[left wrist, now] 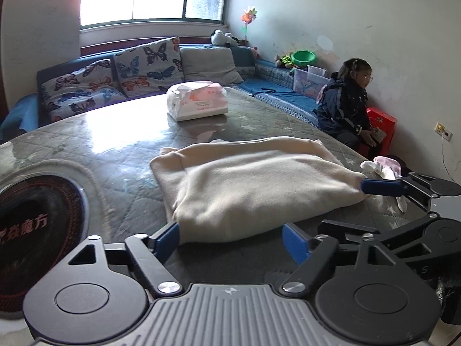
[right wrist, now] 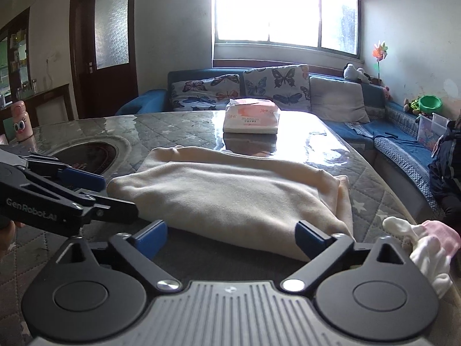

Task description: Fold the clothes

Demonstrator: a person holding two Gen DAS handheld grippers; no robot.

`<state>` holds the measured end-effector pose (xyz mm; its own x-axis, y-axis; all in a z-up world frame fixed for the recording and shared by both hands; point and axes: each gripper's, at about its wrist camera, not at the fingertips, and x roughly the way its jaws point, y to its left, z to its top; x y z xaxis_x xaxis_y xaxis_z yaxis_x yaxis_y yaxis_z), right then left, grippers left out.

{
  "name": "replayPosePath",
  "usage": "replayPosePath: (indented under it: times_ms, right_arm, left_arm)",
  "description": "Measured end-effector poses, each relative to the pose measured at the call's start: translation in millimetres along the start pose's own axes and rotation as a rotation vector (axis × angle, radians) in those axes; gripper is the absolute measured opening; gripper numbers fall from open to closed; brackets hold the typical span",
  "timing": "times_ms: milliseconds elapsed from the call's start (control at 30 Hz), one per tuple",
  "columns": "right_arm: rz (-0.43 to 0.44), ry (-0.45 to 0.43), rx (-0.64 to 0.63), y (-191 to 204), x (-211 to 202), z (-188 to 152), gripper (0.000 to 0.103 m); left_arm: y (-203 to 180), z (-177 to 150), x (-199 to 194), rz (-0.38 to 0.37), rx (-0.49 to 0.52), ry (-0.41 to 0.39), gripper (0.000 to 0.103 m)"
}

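A cream garment (left wrist: 247, 184) (right wrist: 230, 190) lies folded into a thick rectangle on the quilted table (left wrist: 115, 150). My left gripper (left wrist: 230, 240) stands open at its near left corner. One blue pad (left wrist: 165, 239) is against the cloth edge and the other is clear of it. My right gripper (right wrist: 230, 235) is open too, its fingers either side of the near right edge without pressing on it. Each gripper shows in the other's view: the right one (left wrist: 341, 206) at the garment's right end, the left one (right wrist: 121, 196) at its left end.
A tissue pack (left wrist: 197, 101) (right wrist: 252, 118) sits beyond the garment. A round cooktop (left wrist: 34, 230) is set into the table at left. Small pink and white clothes (right wrist: 426, 245) lie at the right edge. A seated person (left wrist: 345, 106) is by the sofa (right wrist: 403, 132).
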<state>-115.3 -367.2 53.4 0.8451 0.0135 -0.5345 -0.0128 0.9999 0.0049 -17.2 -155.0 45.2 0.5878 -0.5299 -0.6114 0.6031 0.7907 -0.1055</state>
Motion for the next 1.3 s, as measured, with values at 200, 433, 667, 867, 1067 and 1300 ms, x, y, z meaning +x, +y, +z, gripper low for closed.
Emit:
replayPosePath:
  times_ms: [200, 433, 667, 867, 1067, 1300]
  right_arm:
    - [-0.008, -0.008, 0.000, 9.4, -10.0, -7.7, 0.103]
    - [-0.017, -0.002, 0.023, 16.2, -18.6, -13.7, 0.103]
    - [-0.026, 0.001, 0.060, 19.0, -24.0, -19.4, 0.103]
    - [-0.013, -0.005, 0.060, 26.8, -30.3, -21.1, 0.103]
    - [0.000, 0.019, 0.022, 39.9, -32.1, -21.5, 0.103]
    - [0.017, 0.047, -0.008, 53.5, -31.7, -21.2, 0.103]
  left_arm:
    - [3.2, -10.2, -15.8, 0.025, -0.012, -0.019, 0.093]
    - [4.7, -21.2, -31.4, 0.056, -0.015, -0.039, 0.102]
    - [6.3, -31.1, -43.8, 0.071, -0.018, -0.042, 0.103]
    - [11.5, -39.2, -54.3, 0.089, -0.044, -0.038, 0.103]
    - [15.9, -49.8, -66.8, 0.123, -0.052, -0.030, 0.103]
    - [24.5, -59.3, -77.7, 0.169, -0.069, -0.026, 0.103]
